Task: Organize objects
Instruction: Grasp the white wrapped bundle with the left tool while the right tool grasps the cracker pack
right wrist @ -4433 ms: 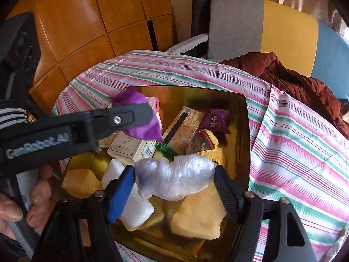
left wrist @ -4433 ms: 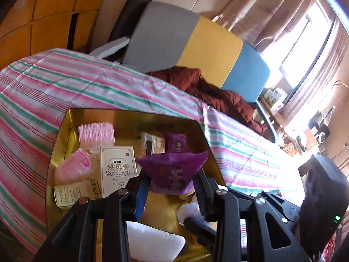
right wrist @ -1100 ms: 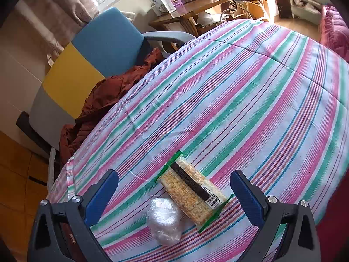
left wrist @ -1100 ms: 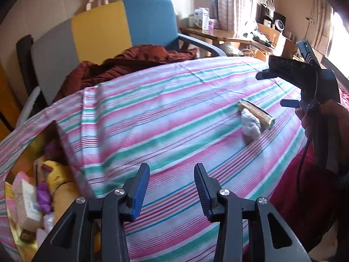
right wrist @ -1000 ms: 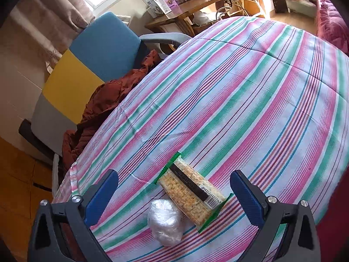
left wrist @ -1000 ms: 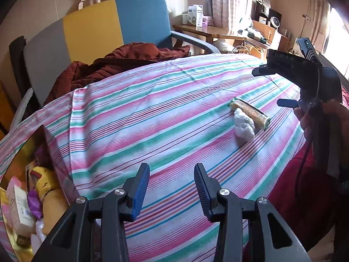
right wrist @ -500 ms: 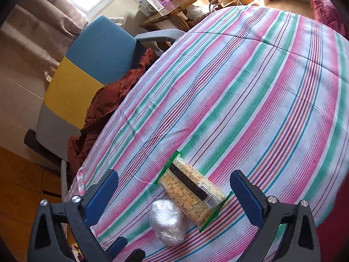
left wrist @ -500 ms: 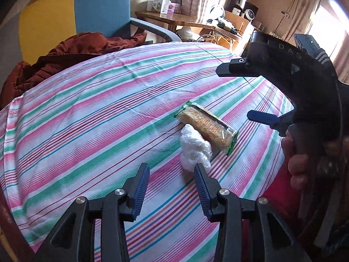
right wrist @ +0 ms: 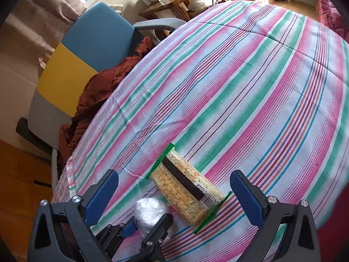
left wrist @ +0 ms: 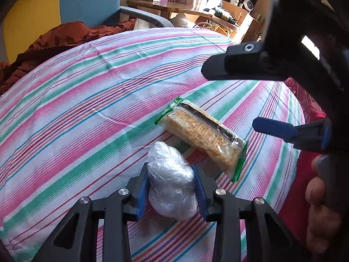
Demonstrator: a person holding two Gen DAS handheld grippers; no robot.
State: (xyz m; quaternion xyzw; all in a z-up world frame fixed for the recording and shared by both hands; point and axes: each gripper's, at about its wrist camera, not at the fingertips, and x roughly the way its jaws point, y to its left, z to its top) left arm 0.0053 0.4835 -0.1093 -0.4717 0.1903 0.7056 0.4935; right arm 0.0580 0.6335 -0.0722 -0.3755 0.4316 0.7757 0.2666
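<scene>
A crumpled wad of clear plastic [left wrist: 172,183] lies on the striped tablecloth [left wrist: 87,109]. My left gripper [left wrist: 170,168] is down around it, open, one blue pad on each side and both close against the plastic. Just right of the wad lies a green-edged pack of crackers [left wrist: 202,135]. In the right wrist view the cracker pack [right wrist: 185,196] sits below my right gripper [right wrist: 172,175], which hovers wide open and holds nothing. The wad [right wrist: 150,209] and the left gripper [right wrist: 146,222] show at the bottom of that view. From the left wrist view, the right gripper [left wrist: 229,98] hangs above the crackers.
A grey, yellow and blue chair [right wrist: 93,41] with a brown garment [right wrist: 98,91] on it stands against the table's far side. Behind it is a wooden side table [left wrist: 165,4] with boxes. A hand [left wrist: 320,207] holds the right gripper. Red bedding [right wrist: 333,15] lies beyond the table.
My left gripper has swung away from the gold tray and moved forward and down until the plastic wad sits between its fingers. Its opening looks unchanged. The right gripper has barely moved.
</scene>
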